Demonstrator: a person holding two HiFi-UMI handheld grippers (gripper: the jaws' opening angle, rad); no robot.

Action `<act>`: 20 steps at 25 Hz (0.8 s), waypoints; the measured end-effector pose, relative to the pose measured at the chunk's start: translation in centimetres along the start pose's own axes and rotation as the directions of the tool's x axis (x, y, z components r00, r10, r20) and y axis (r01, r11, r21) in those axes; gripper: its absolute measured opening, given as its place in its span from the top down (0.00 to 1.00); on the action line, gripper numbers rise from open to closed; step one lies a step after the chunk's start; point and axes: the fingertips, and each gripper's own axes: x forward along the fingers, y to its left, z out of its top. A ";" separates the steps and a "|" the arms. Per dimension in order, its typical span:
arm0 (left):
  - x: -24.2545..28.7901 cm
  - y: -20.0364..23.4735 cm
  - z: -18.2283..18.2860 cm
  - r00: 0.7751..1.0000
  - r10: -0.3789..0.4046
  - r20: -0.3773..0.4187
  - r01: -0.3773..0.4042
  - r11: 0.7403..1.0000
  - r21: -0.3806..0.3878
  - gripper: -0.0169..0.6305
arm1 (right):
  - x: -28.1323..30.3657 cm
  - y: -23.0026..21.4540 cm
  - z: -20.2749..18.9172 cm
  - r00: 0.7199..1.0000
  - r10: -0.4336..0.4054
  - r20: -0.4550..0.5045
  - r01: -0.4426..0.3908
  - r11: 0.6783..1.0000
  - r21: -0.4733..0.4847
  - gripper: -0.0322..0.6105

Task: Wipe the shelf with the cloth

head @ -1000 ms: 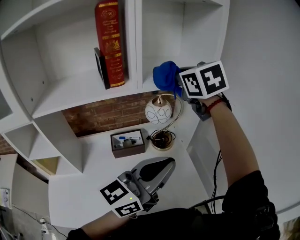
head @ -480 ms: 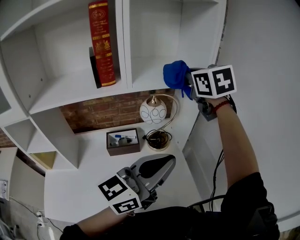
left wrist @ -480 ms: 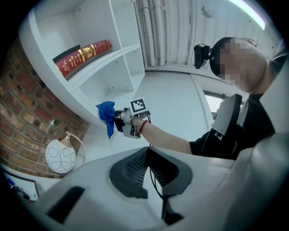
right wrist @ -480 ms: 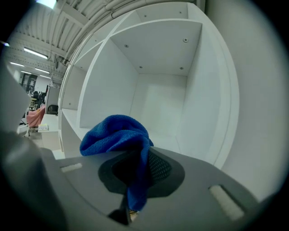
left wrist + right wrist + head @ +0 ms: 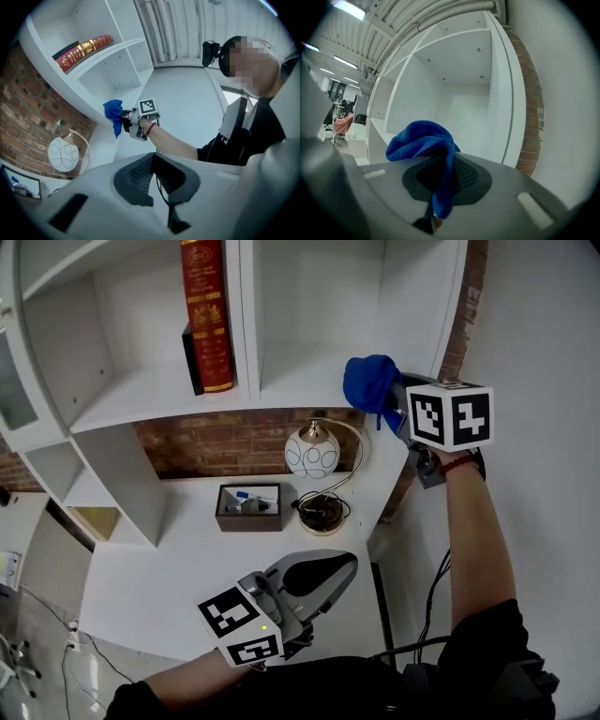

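Observation:
A bunched blue cloth [image 5: 369, 383] is pinched in my right gripper [image 5: 392, 409], held up at the front right corner of the white shelf [image 5: 309, 367]. In the right gripper view the cloth [image 5: 426, 143] hangs over the shut jaws, facing the empty shelf bay [image 5: 459, 112]. The left gripper view shows the cloth [image 5: 113, 112] from below. My left gripper [image 5: 323, 575] hangs low over the white desk [image 5: 169, 568], jaws shut with nothing between them.
A red book [image 5: 208, 315] and a dark book beside it stand in the left shelf bay. On the desk are a globe lamp [image 5: 312, 454] with a curved brass arm and a brown box [image 5: 249, 507] of small items. Brick wall [image 5: 216, 442] behind.
My right gripper has carried the cloth to the right and slightly down along the shelf's front edge. The left gripper has stayed in place over the desk.

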 end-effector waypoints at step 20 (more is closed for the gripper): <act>-9.1 -2.1 -1.4 0.936 0.339 0.090 -0.341 0.940 0.008 0.98 | -7.8 6.6 -8.2 0.837 0.215 0.503 -0.515 0.622 0.590 0.89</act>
